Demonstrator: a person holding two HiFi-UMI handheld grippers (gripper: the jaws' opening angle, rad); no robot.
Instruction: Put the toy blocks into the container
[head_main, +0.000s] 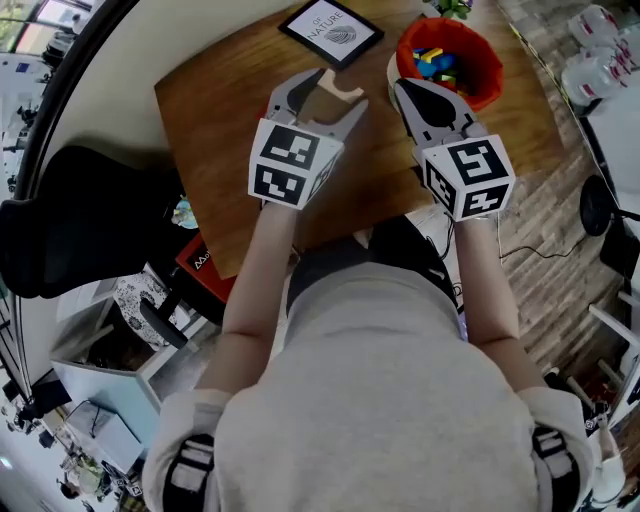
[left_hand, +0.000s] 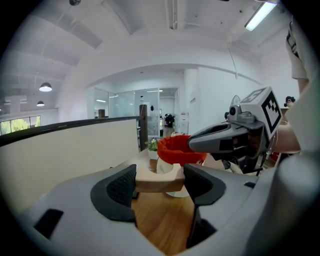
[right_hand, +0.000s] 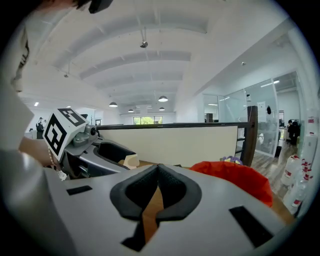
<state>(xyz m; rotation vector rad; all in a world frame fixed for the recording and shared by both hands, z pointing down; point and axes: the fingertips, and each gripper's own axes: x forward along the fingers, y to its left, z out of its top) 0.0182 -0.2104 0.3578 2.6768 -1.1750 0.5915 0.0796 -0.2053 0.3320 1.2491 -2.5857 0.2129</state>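
**Arch block in left gripper, beside the container**

Head view: we see the left gripper (head_main: 322, 100) clamped on a pale wooden arch-shaped block (head_main: 338, 93) above the brown wooden table (head_main: 230, 120). The right gripper (head_main: 408, 92) has its jaws together, tip at the rim of the red fabric container (head_main: 482, 50), which holds coloured toy blocks (head_main: 435, 62).

Left gripper view: we note both pads (left_hand: 122, 187) pressing the block's (left_hand: 157, 179) ends, with the container (left_hand: 175, 147) just beyond.

Right gripper view: the jaws are closed on nothing (right_hand: 157, 172), and the container (right_hand: 235, 177) sits to their right.
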